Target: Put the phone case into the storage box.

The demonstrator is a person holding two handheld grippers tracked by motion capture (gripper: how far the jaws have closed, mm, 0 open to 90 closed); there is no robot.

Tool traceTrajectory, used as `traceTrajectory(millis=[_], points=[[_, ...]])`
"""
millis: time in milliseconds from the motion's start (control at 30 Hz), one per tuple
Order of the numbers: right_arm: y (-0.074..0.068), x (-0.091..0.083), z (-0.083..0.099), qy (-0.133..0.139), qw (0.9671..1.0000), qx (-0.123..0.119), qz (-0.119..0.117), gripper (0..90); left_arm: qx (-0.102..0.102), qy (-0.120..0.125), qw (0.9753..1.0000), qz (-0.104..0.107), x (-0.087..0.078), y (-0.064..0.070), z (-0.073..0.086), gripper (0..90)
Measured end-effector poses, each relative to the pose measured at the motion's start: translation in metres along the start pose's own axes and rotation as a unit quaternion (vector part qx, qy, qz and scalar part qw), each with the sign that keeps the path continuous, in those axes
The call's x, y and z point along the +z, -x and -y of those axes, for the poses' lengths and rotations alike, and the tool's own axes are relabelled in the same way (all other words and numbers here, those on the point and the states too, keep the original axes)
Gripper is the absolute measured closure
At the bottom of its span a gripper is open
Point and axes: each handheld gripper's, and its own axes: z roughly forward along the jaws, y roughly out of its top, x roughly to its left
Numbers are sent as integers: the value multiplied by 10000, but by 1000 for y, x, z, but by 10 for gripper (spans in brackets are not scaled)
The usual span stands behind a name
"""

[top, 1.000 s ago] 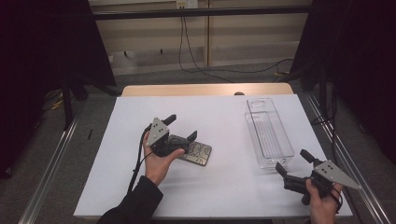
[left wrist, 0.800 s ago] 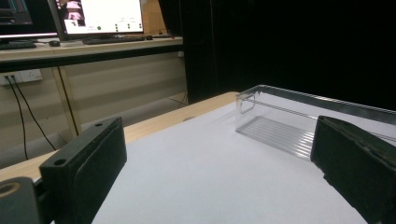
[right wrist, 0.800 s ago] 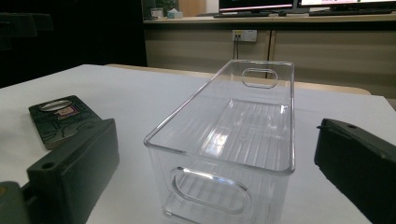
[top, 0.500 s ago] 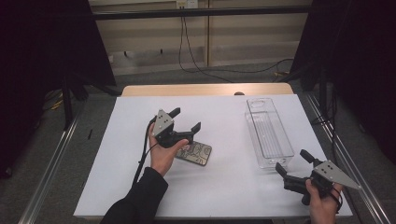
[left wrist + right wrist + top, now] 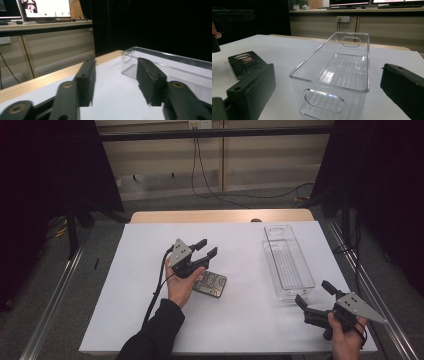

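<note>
In the high view the left hand-held gripper (image 5: 206, 251) is raised above the middle of the desk (image 5: 125, 285), its jaws spread apart with nothing between them and pointing toward about two o'clock. The left hand (image 5: 181, 284) holds it from below, and a black cable trails from it down toward seven o'clock. Just beside that hand, at its four o'clock, a small dark flat case (image 5: 210, 284) with a pale pattern on top lies on the white desk surface; the gripper is clear of it.

At the three o'clock side of the desk stands a clear plastic bin (image 5: 286, 260), long and narrow, with its long axis running from twelve to six o'clock and nothing inside. In the right gripper view the bin (image 5: 337, 72) sits straight ahead, oval handle cut-outs in both end walls, and the case (image 5: 247, 63) lies at its nine o'clock, well apart from it.

The right hand-held gripper (image 5: 314, 295) is held low near the desk's five o'clock corner by the right hand (image 5: 345, 332), jaws wide open and empty, aimed toward the near end of the bin from close by, without touching it.

In the left gripper view, the bin (image 5: 172, 65) appears at two o'clock beyond the open jaws.
</note>
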Motion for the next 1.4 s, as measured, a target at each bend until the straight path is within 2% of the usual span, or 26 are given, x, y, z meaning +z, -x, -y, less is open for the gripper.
traceTrajectory(millis=[33,67,100,133,167,200,233,333,400,467,500,533,633,700,733,833,867,933,1100,1167,1233,1300,1367,1400], points=[[0,0,0,0,10000,0,0,0,29,-11,10000,-2,0,0,0,531],[0,0,0,-1,10000,-5,1,0,15,17,10000,-5,1,-1,1,557],[0,0,0,-7,10000,-8,11,0,1,0,10000,12,1,-2,2,626],[0,0,0,-7,10000,-8,11,0,7,-38,10000,42,1,-3,3,626],[0,0,0,-6,10000,-25,11,0,20,-29,10000,79,2,-4,5,715],[0,0,0,-8,10000,-19,17,0,20,-29,10000,79,2,-4,5,745],[0,0,0,-8,10000,-19,17,0,14,-47,9999,99,2,-4,5,745],[0,0,0,-6,10000,-14,21,0,-52,-88,9998,159,3,-3,6,821],[0,0,0,2,10000,-12,24,0,-113,-112,9998,124,3,-2,6,827],[0,-1,0,6,10000,-13,29,0,-275,-161,9994,150,3,-1,6,841],[0,-1,0,4,10000,-19,31,0,-233,-192,9994,169,3,0,6,872],[0,-1,0,5,10000,-18,28,0,-299,-251,9990,236,3,-1,6,876],[0,0,0,3,10000,-22,35,0,-298,-370,9985,265,3,-1,6,900],[0,0,0,4,10000,-18,34,0,-401,-445,9976,333,3,-2,6,900],[0,0,0,2,10000,-20,32,0,-286,-582,9973,351,4,-3,6,900],[0,0,0,-12,10000,-25,32,0,-382,-826,9948,468,6,-2,6,900],[0,0,0,-9,10000,-23,37,0,-345,-927,9938,502,7,-3,5,900],[0,0,0,-13,10000,-26,39,0,-475,-1007,9922,566,8,-3,4,900],[0,0,0,-5,10000,-25,47,0,-497,-1294,9882,647,8,-5,1,900],[0,0,0,-4,10000,-18,44,0,-563,-1405,9860,704,8,-6,1,900],[0,0,0,-2,10000,-24,43,0,-527,-1594,9834,682,8,-7,2,900],[0,-1,0,1,10000,-24,42,0,-568,-1710,9804,795,8,-8,3,900],[0,0,0,-2,10000,-19,46,0,-523,-1859,9782,758,8,-10,4,900],[0,0,0,-7,10000,-16,44,0,-536,-1947,9762,793,9,-11,4,900]])
